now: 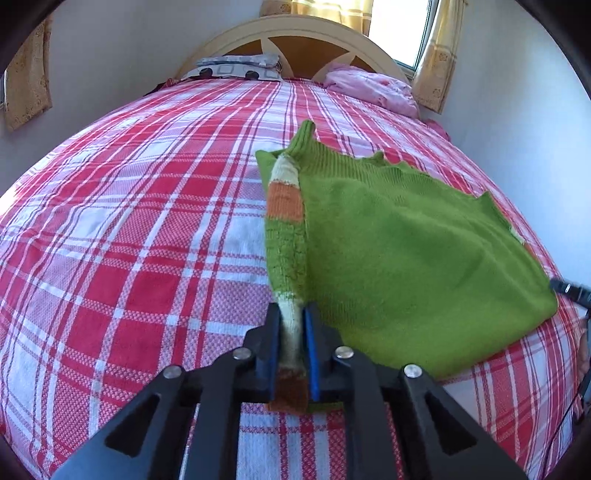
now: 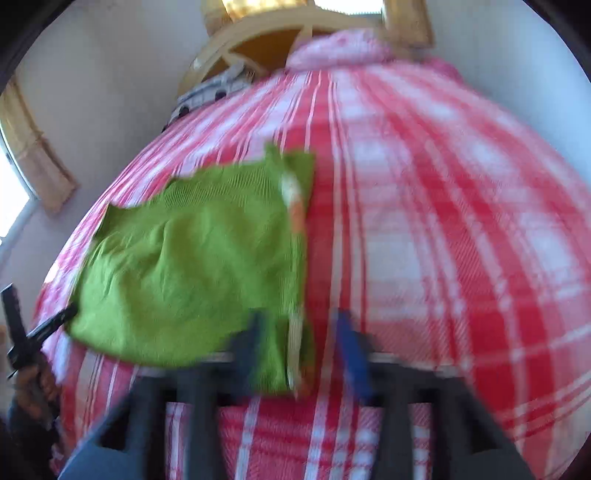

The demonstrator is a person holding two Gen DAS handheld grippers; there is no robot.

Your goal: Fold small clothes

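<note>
Bed [image 1: 110, 229] with red plaid sheet, headboard [image 1: 295, 33] at 12 o'clock in the left wrist view, grey pillow [image 1: 236, 68] at 11, pink pillow [image 1: 369, 88] at 1. Left tongs [image 1: 291, 350] clamped on the striped sleeve [image 1: 286, 206] (cream/orange/green) along the sweater's left edge, near the cuff end. Green sweater [image 1: 406, 251] lies flat on the bed, running from centre out to 3 o'clock, neck toward the headboard. Right wrist view is blurred: right tongs [image 2: 303, 354] stand apart, straddling the sweater's near right corner where the other sleeve strip [image 2: 295, 206] lies; pads don't look pressed on it, so no grip there. Step in hand, my read: folding sleeves inward, right side looks laid down, left sleeve held mid-fold. Next: carry the left sleeve over onto the body toward 3 o'clock, lay it flat, release; then the bottom-to-neck fold needs both tongs on the hem corners.
</note>
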